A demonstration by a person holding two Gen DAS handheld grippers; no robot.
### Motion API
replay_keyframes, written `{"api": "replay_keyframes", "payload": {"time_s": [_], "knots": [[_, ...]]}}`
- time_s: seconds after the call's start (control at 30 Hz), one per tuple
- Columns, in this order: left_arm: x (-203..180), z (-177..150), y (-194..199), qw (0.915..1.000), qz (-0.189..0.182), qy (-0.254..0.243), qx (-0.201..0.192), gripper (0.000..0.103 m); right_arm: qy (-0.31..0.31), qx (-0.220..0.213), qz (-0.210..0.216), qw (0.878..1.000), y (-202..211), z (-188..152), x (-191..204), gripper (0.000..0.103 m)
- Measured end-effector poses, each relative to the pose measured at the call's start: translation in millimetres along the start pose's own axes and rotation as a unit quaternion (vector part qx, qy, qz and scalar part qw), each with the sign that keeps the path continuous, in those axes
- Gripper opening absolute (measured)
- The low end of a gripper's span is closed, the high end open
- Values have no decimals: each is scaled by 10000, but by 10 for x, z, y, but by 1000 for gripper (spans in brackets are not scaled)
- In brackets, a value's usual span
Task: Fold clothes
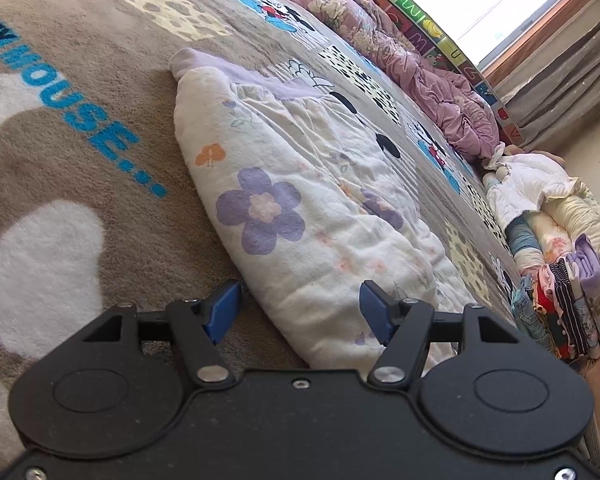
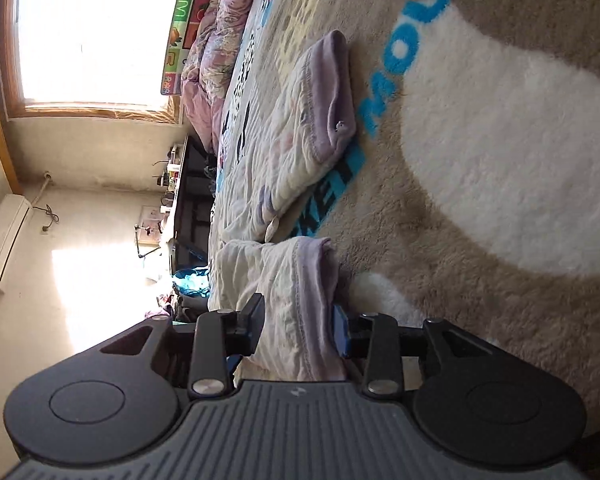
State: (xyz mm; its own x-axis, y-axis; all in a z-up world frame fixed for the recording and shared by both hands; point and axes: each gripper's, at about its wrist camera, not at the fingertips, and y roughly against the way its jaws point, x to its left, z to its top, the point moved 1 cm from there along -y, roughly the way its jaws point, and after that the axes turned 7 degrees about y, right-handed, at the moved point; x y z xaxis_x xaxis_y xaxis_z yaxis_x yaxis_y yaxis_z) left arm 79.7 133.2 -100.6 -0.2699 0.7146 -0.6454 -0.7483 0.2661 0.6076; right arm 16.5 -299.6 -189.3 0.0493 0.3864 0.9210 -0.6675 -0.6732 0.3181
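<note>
Midway, right hand-held gripper (image 2: pixel 298 326) pinches the floral garment's (image 1: pixel 300 208) purple-edged cuff on the blanket (image 1: pixel 80 120), partly folded; left hand-held gripper (image 1: pixel 300 312) gapes wide beside it.

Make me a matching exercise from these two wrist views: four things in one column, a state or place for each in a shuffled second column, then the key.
Things
1. left gripper
2. right gripper
3. white quilted garment with purple flowers
4. stack of folded clothes

States or places
A. clamped on a lilac-edged fold of cloth
B. piled at the bed's edge
C. lying on the beige Mickey Mouse blanket
D. fingers apart, nothing between them gripped

Pairs: 1-D, 2-A, 3-C, 4-B
</note>
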Motion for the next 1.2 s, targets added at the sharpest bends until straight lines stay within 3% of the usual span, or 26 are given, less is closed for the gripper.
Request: {"api": "replay_keyframes", "payload": {"time_s": [0.07,0.13,0.17,0.23,0.27,0.3,0.33,0.37,0.47,0.57,0.63,0.67,0.7,0.77,0.83,0.9,0.97,1.07,1.2], "knots": [[-8,-52,-1,10000,-9,30,15,67,309,-9,-59,9995,-63,-21,57,68],[-20,-98,-13,10000,-21,45,19,68,773,137,-209,9967,-187,-44,151,68],[-36,-110,-33,10000,-11,42,-6,68,856,213,-191,9959,-237,-54,180,67],[-72,-126,-79,9999,10,73,-75,68,866,370,-58,9955,-325,-75,218,54],[-85,-127,-92,9999,6,112,-101,61,774,428,30,9961,-358,-85,230,41],[-106,-122,-102,9999,-4,133,-62,34,593,435,133,9972,-361,-112,232,31],[-139,-120,-93,9999,15,105,-29,24,393,421,239,9981,-351,-148,233,28],[-177,-119,-72,10000,51,56,-18,21,190,410,304,9985,-326,-184,224,21],[-242,-142,9,9999,64,-127,-42,18,-187,479,280,9983,-255,-298,159,20],[-167,-167,-10,9992,358,-90,145,18,-365,624,129,9973,-204,-411,74,20],[-129,-184,6,9988,431,-65,230,21,-484,720,29,9962,-170,-487,17,20],[-124,-188,28,9987,420,-75,262,31,-457,734,-24,9962,-148,-502,14,20],[-121,-187,54,9988,396,-86,291,49,-383,731,-79,9966,-123,-504,24,20],[-123,-165,128,9991,345,-102,239,59,-276,619,-133,9976,-42,-465,38,23],[-120,-116,170,9990,394,-150,138,60,-238,410,-169,9987,60,-399,36,24],[-106,-60,203,9989,439,-168,48,60,-193,169,-224,9994,155,-314,28,40],[-100,6,214,9987,467,-179,-9,61,-118,-86,-302,9994,191,-171,-4,43],[-196,127,226,9974,439,-552,-111,68,26,-442,-454,9980,210,50,-50,44],[-380,363,153,9895,527,-1328,-194,68,73,-692,-606,9957,127,380,-181,51]]}}
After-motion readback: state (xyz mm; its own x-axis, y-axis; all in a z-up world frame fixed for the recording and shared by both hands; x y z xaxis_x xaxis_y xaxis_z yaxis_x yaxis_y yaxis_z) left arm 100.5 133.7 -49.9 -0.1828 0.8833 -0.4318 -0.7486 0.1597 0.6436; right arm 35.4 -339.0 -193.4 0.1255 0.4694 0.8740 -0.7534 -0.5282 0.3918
